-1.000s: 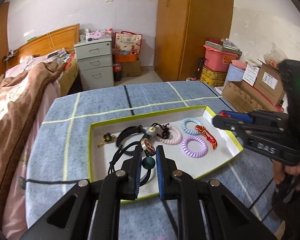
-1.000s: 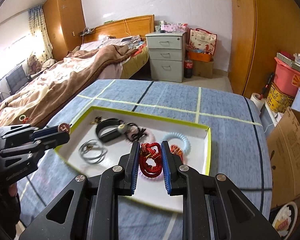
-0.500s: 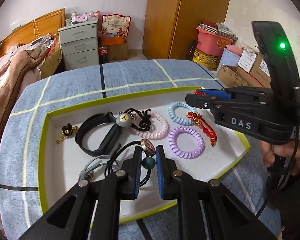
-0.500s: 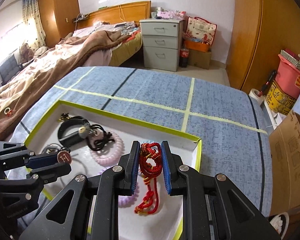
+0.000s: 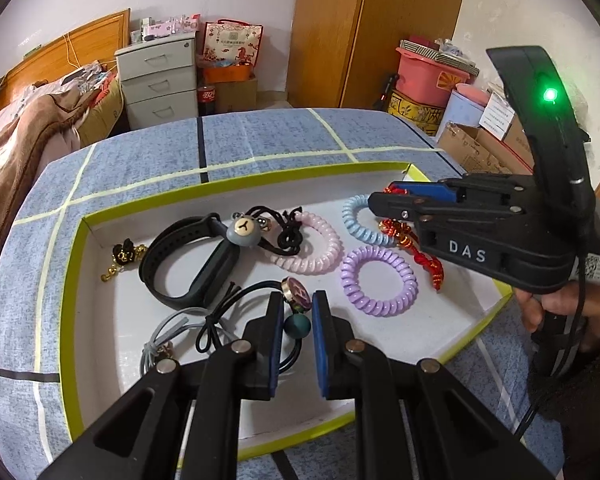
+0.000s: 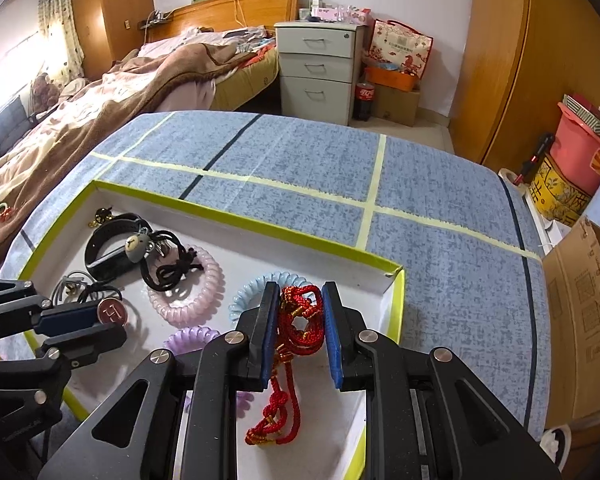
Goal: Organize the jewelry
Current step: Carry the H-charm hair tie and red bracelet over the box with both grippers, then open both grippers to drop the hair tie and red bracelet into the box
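Note:
A white tray with a green rim lies on the blue table. My left gripper is shut on a black hair tie with a teal bead and a round charm, low over the tray's near side. My right gripper has widened around a red braided bracelet, whose tail rests on the tray floor. The tray also holds a black band, a bear hair tie, and pink, blue and purple coil ties.
A gold and black charm lies in the tray's left corner, grey ties near the front. A bed, drawers, a wardrobe and boxes surround the table.
Both grippers have come lower and closer to the tray. The right jaws have widened around the red bracelet, whose tail now lies on the tray floor.

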The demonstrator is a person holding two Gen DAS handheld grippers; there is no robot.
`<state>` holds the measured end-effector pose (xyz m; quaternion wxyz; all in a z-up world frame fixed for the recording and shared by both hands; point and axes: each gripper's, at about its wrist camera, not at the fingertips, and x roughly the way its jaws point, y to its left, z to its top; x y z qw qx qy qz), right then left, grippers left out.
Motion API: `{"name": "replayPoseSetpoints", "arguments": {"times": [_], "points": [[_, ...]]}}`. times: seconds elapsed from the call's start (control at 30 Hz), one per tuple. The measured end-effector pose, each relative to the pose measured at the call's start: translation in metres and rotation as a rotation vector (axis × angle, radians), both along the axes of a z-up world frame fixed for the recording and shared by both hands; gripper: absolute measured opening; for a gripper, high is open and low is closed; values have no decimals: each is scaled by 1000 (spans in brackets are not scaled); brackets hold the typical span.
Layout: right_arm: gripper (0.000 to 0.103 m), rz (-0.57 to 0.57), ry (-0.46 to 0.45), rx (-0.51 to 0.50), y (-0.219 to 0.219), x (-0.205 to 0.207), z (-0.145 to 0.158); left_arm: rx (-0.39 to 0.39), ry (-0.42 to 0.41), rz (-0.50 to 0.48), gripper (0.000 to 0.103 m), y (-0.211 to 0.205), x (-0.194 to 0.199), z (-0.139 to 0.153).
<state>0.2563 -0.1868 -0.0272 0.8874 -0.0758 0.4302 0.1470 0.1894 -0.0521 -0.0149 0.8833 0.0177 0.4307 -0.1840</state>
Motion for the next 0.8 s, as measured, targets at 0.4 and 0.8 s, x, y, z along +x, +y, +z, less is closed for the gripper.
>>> {"name": "replayPoseSetpoints", "arguments": {"times": [0.4, 0.8], "points": [[23, -5, -5, 12, -1, 0, 0, 14, 15, 20, 23, 0, 2, -4], [43, 0, 4, 63, -3, -3, 3, -16, 22, 25, 38, 4, 4, -4]]}}
